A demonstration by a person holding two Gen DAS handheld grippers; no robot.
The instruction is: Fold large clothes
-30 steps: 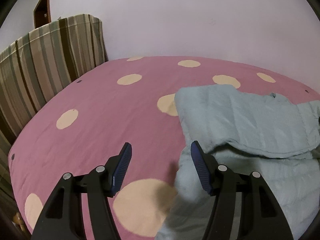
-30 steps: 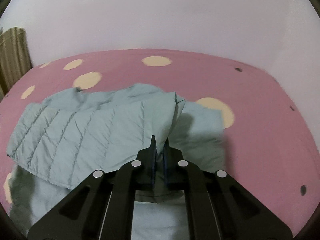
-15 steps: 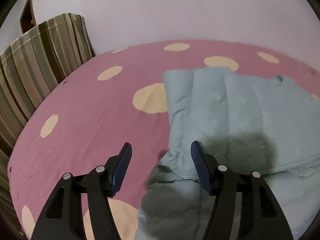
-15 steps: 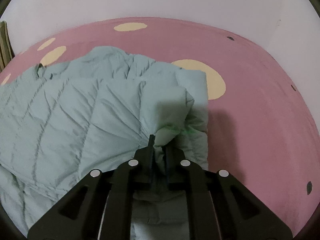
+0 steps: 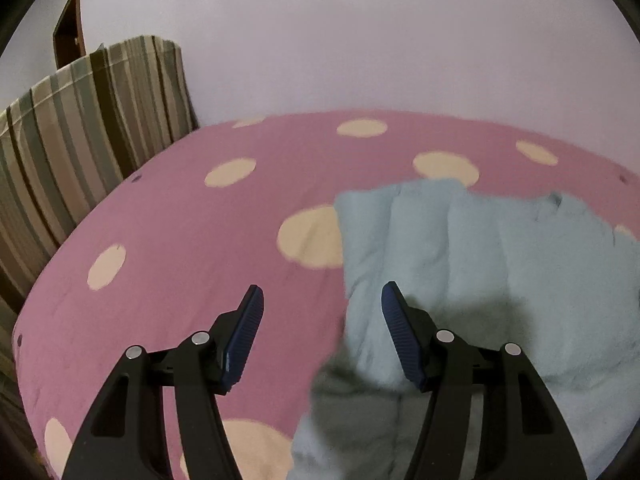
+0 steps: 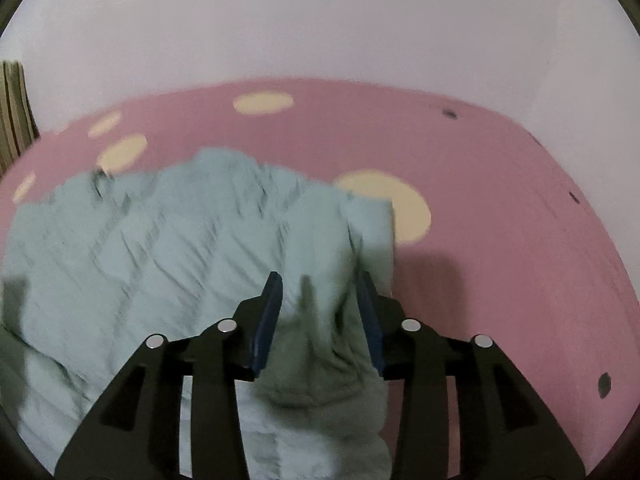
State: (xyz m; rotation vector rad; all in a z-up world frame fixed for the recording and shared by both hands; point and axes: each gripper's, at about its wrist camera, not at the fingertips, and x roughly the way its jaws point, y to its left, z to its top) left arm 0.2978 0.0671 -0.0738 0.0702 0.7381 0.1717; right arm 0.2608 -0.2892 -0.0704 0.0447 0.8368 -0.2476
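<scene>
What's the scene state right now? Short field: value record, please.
surface: pink bedspread with cream dots
garment: pale blue-green quilted jacket, lying partly folded on the bedspread
left gripper: open, nothing between its jaws, over the jacket's left edge
right gripper: jaws have just been opening; a fold of the jacket sits between them, pads no longer pressing it
background: striped fabric at far left, plain wall behind
fold status: not finished
</scene>
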